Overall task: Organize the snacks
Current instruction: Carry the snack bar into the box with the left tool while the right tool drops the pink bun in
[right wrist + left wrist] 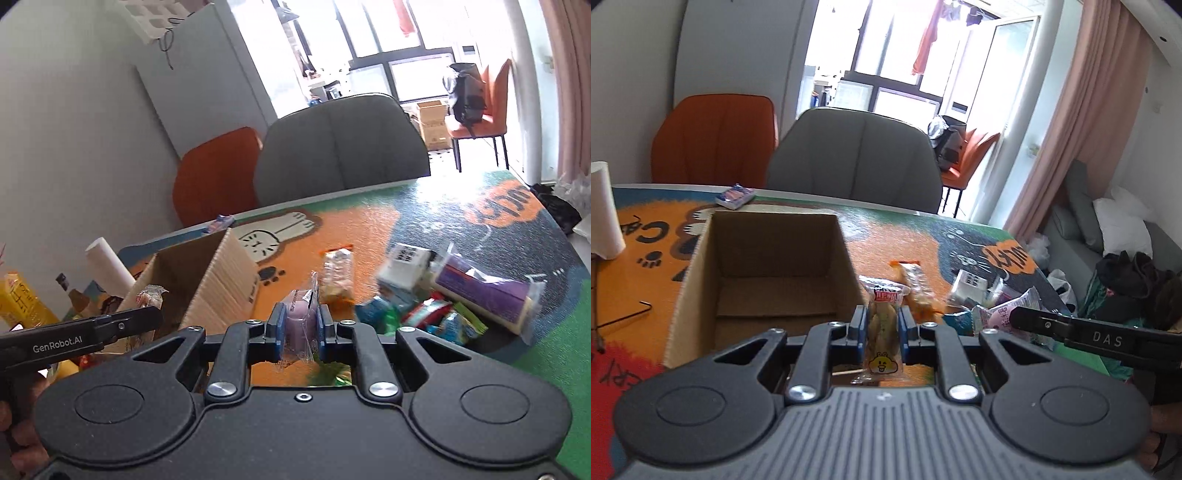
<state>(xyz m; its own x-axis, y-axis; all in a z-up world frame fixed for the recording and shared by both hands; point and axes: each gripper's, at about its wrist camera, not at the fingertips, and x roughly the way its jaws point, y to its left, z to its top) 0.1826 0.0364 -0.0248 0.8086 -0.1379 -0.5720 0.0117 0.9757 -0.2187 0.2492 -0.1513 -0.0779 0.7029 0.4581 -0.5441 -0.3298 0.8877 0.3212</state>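
My left gripper (883, 325) is shut on a clear snack packet with a yellow cartoon face (882, 332), held upright just right of the open cardboard box (701, 266). That box looks bare inside. My right gripper (300, 328) is shut on a purple wrapped snack (300, 314), above the orange part of the mat. The left gripper with its packet (149, 295) shows at the left of the right wrist view, by the cardboard box (221, 280). The right gripper's arm (1089, 332) crosses the right of the left wrist view. A pile of snacks (443, 302) lies on the mat to the right.
A cartoon-cat mat (369, 229) covers the table. A wrapped snack (916, 284) lies beside the box, a small packet (735, 195) near the far edge. A paper roll (602, 210) stands left. A grey chair (857, 155) and an orange chair (716, 136) stand behind the table.
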